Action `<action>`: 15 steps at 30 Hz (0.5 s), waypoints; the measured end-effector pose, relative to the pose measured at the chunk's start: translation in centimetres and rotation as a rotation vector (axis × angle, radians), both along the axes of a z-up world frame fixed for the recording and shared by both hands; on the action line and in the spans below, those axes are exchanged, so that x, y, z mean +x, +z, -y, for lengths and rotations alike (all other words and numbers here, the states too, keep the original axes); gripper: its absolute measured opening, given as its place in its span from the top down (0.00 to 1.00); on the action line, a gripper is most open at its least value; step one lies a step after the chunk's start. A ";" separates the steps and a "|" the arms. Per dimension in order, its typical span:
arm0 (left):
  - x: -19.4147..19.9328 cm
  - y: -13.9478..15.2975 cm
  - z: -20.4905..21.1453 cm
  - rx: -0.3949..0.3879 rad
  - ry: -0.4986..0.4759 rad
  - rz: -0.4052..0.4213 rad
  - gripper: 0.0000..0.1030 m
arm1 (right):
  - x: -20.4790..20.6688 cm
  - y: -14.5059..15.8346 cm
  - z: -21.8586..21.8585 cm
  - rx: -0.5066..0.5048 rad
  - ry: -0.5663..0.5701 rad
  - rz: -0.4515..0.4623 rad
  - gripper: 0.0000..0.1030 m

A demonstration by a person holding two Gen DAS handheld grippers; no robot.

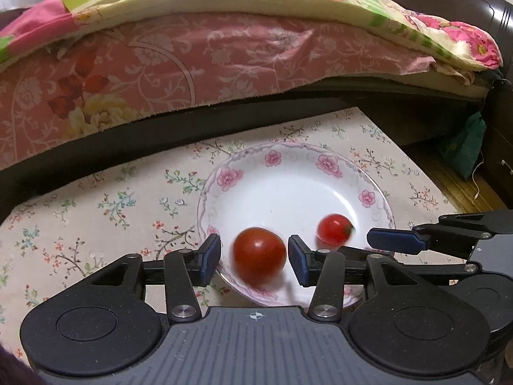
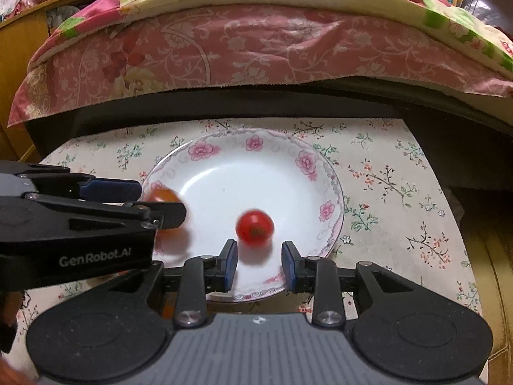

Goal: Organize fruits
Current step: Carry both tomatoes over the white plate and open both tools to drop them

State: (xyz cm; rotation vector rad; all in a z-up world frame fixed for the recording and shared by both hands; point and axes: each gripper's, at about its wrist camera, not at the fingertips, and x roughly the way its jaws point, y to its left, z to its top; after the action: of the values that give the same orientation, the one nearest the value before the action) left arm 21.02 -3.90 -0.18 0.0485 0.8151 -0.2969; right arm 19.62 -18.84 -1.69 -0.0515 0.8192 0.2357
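Two cherry tomatoes lie in a white plate point(image 1: 320, 166) with a pink flower rim, which rests on a worktop point(image 1: 96, 211) covered by a pale floral cloth. The larger tomato point(image 1: 259, 255) sits at the near left of the plate, between the spread fingers of the left tool point(image 1: 255, 256); a gap shows on each side, so the blue pads point(image 1: 211, 252) are not touching it. Both fruits look smeared by blur. The smaller tomato point(image 1: 333, 229) lies to the right in the plate's well, just beyond the right tool point(image 2: 259, 264), whose fingers are also spread with nothing between them. In the right wrist view that smaller tomato point(image 2: 255, 227) sits a little farther out than the tips of the blue pads point(image 2: 231, 264), clear of both. From that view the left tool point(image 2: 150, 199) reaches in from the left over the plate's rim point(image 2: 333, 192), and the larger tomato point(image 2: 162, 195) shows only in part behind its fingers. From the left wrist view the right tool point(image 1: 394, 240) comes in from the right, one blue pad over the near right rim. Beyond the worktop stands a bed point(image 1: 192, 64) draped in a pink patterned cover, with a folded flowered quilt point(image 1: 416, 25) on top.
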 end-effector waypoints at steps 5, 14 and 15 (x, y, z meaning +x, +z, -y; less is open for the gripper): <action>-0.2 0.7 -0.3 0.000 0.012 0.016 0.45 | -0.1 0.7 0.3 0.011 -0.016 0.016 0.69; -1.3 2.8 -1.5 0.008 0.044 0.046 0.42 | -0.9 2.7 1.4 0.055 -0.053 0.051 0.68; -1.5 3.1 -1.6 0.012 0.044 0.050 0.41 | -1.1 2.9 1.4 0.057 -0.053 0.055 0.68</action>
State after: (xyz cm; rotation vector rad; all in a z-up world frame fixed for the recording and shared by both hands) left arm 19.51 -2.27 2.94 0.0487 0.7672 -0.2485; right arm 18.52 -20.24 1.16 0.0168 0.7577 0.2068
